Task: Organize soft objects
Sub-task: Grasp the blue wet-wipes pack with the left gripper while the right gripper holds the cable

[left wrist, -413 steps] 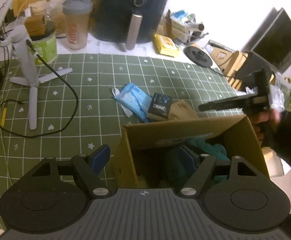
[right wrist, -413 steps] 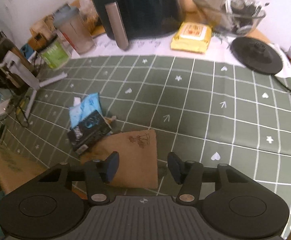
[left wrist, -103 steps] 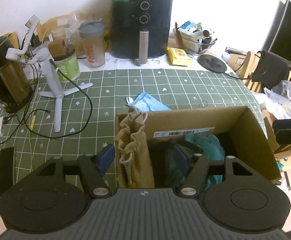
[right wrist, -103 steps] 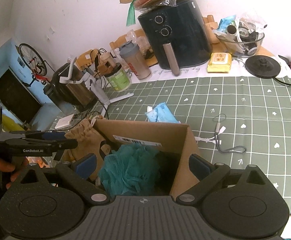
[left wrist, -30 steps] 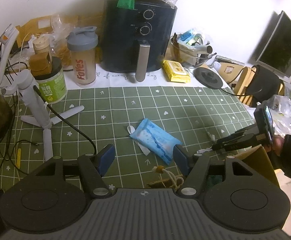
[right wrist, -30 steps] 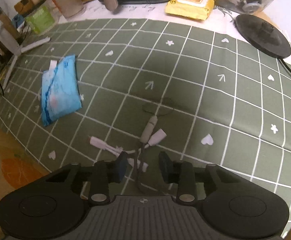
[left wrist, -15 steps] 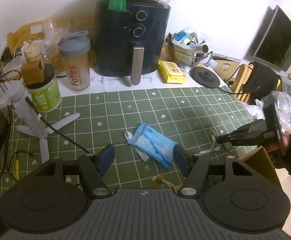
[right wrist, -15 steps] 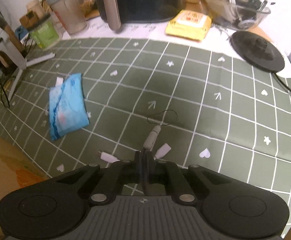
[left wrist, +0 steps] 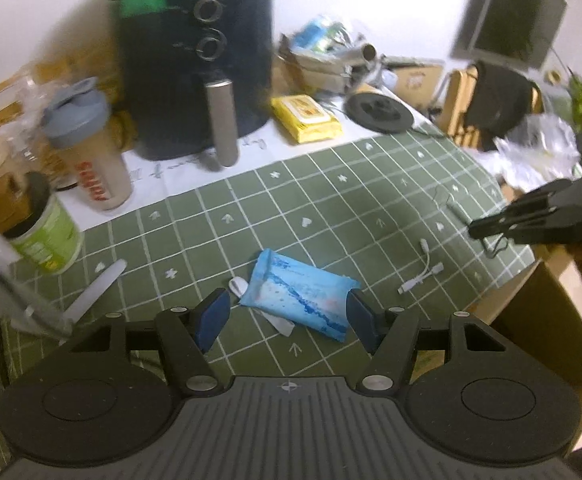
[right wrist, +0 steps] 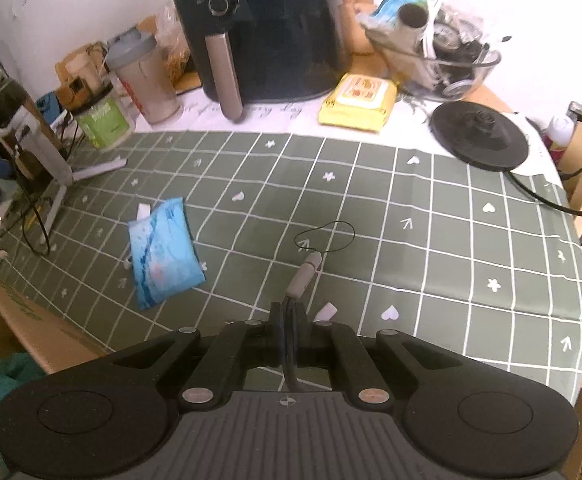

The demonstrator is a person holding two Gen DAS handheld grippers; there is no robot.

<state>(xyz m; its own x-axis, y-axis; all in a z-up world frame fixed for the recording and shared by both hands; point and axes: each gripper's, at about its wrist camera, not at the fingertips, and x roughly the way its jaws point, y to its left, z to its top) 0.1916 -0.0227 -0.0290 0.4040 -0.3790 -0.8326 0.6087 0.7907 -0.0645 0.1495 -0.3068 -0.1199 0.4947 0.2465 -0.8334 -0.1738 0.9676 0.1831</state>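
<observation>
Green gridded tablecloth [right wrist: 431, 248] bears a blue packet [right wrist: 163, 254], black air fryer [right wrist: 275, 28] behind.

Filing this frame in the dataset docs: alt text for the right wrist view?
The right hand-held gripper is shut on a grey cable adapter, whose thin black loop trails onto a green grid-patterned tablecloth. A blue soft packet lies on the cloth to the left, and a black air fryer stands at the back.
</observation>
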